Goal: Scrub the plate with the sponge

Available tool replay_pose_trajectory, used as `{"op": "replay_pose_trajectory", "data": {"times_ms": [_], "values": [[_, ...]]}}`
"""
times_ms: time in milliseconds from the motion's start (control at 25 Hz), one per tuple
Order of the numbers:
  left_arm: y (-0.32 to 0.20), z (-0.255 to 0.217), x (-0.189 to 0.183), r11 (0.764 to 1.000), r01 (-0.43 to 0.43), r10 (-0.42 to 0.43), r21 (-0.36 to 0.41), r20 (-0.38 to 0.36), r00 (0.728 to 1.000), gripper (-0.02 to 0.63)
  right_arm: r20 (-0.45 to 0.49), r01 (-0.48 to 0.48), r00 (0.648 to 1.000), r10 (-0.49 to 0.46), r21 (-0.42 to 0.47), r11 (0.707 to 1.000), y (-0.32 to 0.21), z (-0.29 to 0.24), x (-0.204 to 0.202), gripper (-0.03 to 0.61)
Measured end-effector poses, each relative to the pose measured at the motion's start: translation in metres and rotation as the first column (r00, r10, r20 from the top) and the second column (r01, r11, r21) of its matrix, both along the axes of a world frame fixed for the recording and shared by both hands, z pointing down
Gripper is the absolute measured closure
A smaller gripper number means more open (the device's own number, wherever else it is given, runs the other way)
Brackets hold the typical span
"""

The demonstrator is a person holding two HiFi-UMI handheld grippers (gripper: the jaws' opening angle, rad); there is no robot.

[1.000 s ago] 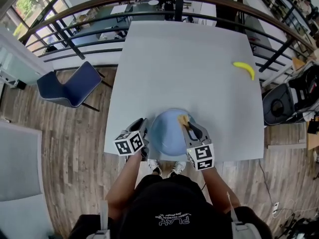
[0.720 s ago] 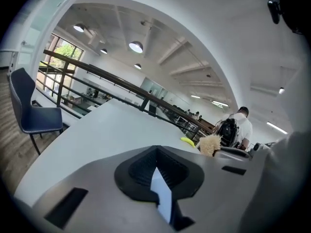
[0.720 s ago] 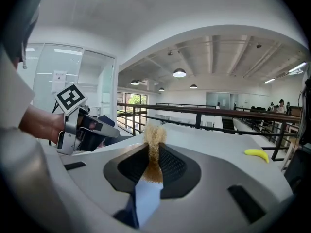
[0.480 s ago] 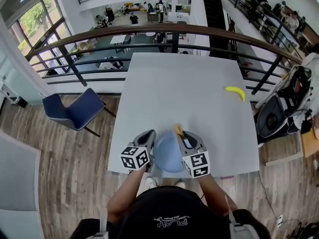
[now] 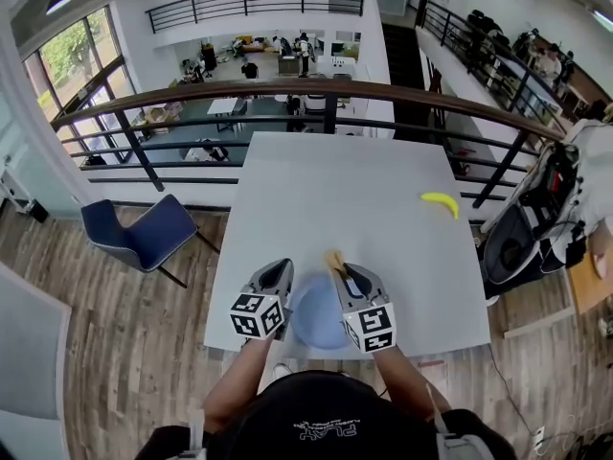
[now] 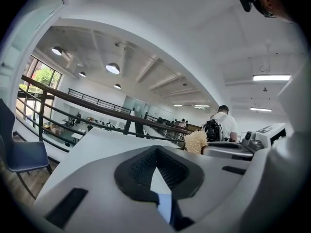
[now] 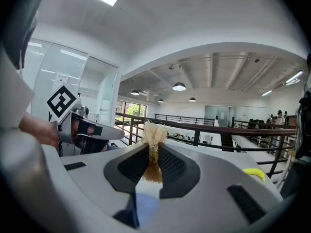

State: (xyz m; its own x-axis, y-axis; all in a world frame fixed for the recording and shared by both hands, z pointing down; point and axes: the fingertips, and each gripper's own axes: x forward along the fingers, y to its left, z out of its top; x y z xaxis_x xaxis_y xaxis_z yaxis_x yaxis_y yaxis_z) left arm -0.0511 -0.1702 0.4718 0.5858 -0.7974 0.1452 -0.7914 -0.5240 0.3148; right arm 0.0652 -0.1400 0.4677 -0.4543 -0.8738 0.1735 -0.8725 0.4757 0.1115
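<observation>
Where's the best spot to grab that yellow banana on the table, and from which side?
Grab the banana at its thick middle, coming straight down from above. It lies flat on the table with bare space around it, so jaws fit on either side of its narrow width. The tapered ends would probably slip.

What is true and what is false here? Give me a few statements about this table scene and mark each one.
1. The right gripper has the sponge clamped between its jaws. True.
2. The banana lies on the blue plate. False: it lies on the bare table, far off to the right of the plate.
3. A blue chair stands on the floor to the left of the table. True.
4. The left gripper has its jaws spread wide open. False: its jaws are closed together.
</observation>
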Motion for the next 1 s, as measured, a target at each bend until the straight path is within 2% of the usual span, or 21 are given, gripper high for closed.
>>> {"op": "replay_pose_trajectory", "data": {"times_ms": [120, 200, 520, 760, 1000], "values": [[-0.001, -0.004, -0.001, 1.0, -0.014, 0.015, 0.007, -0.067, 0.998, 0.601, -0.004, -0.008, 1.0, 0.008, 0.001, 1.0, -0.002, -0.002, 0.0, 0.512], [0.0, -0.006, 0.0, 1.0, -0.022, 0.023, 0.017, -0.085, 0.996, 0.601, -0.004, -0.012, 1.0, 0.012, -0.001, 1.0, -0.001, -0.001, 0.0, 0.512], [-0.006, -0.012, -0.01, 0.999, -0.03, 0.032, 0.028, -0.062, 0.998, 0.6, 0.002, -0.028, 1.0, 0.028, -0.002, 1.0, -0.011, -0.009, -0.007, 0.512], [0.019, -0.008, 0.002, 0.999, -0.037, 0.038, 0.026, -0.05, 0.998, 0.601, 0.006, -0.02, 1.0, 0.02, -0.001, 1.0, 0.012, -0.005, 0.002, 0.512], [0.02, -0.008, -0.001, 0.998, -0.057, 0.058, 0.02, -0.051, 0.997, 0.601, 0.007, -0.011, 1.0, 0.011, 0.002, 1.0, 0.01, -0.007, -0.005, 0.512]]}}
